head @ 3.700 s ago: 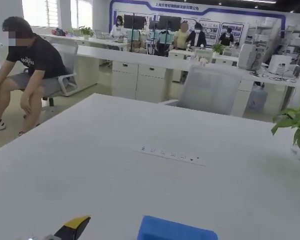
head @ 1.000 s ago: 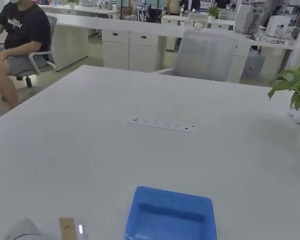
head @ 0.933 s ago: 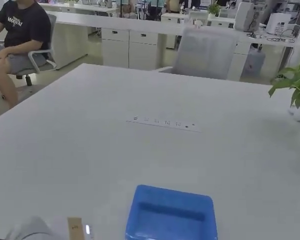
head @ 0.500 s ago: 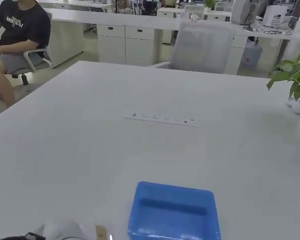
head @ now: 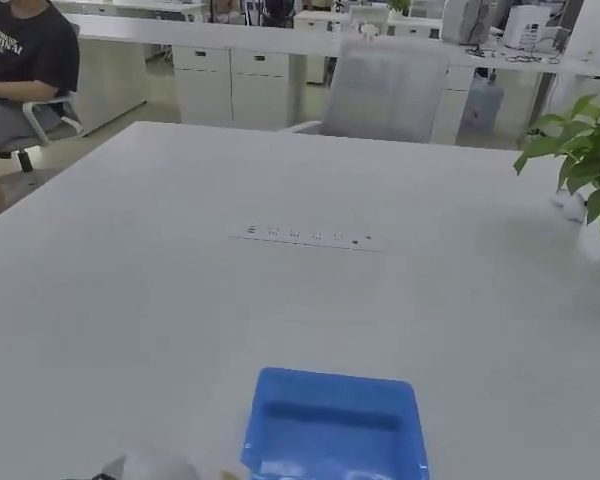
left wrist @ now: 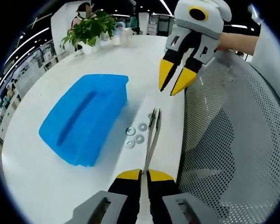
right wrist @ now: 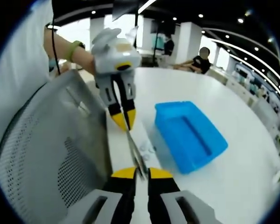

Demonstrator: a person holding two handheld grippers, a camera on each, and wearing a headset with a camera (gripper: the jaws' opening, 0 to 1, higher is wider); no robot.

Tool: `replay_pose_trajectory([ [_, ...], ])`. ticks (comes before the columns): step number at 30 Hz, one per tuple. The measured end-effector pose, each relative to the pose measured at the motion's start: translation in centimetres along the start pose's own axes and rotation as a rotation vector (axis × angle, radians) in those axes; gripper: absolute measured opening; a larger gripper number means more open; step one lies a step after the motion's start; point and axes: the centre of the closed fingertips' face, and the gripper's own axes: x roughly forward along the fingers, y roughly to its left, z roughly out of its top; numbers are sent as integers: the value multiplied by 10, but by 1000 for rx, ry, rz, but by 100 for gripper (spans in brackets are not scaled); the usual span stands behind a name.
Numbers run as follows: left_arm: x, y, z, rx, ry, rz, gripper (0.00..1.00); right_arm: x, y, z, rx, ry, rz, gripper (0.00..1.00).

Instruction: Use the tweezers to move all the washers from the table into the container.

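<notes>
While staring down the left tool (left wrist: 144, 173), can see jaws pinched together on the joined end of the tweezers (left wrist: 150, 140), so worth sorting the geometry first. Long axis of the tweezers: straight ahead along that tool's own line, prongs at the far end, a hair apart. Thin bright steel, springy by the look of it.

Got four washers (left wrist: 139, 138) lying flat in a loose cluster on the white surface (left wrist: 60, 186), just beside the prong end, on the side toward the blue container (left wrist: 84, 119). So: between tweezers and container, near both. Probably calls for a small sideways nudge of the prongs toward the container, not a reach forward. Can't tell whether resting on the surface or held just above.

Right tool (left wrist: 168, 91) hanging near the prong end from the far side, yellow tips a narrow gap apart, clamped on nothing visible. Nearer the prongs than the washers, so probably there to squeeze or steady.

Washers: tiny flat metal rings, shiny, thin. Likely to skate on that smooth top rather than lift cleanly. Container: rectangular blue plastic tub, open top, rounded corners, a long groove down the floor. Low walls, but enough to need a lift over. Looks empty in the head view, though too soft to swear by. Grey mesh chair back (left wrist: 224, 140) right along the surface edge, on the other side of the tweezers.
</notes>
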Motion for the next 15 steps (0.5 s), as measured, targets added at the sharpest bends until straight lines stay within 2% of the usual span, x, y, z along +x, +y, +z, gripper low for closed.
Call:
replay_pose_trajectory([
  [6,4,0,-3,37,39,-9,0,8,3,-3,-23,29,31,6],
  [11,2,0,-3,51,44,-14,0,17,5,-6,-51,51,57,9],
  [15,-1,-3,-2,120,65,-13,0,20,5,-9,-61,62,64,11],
])
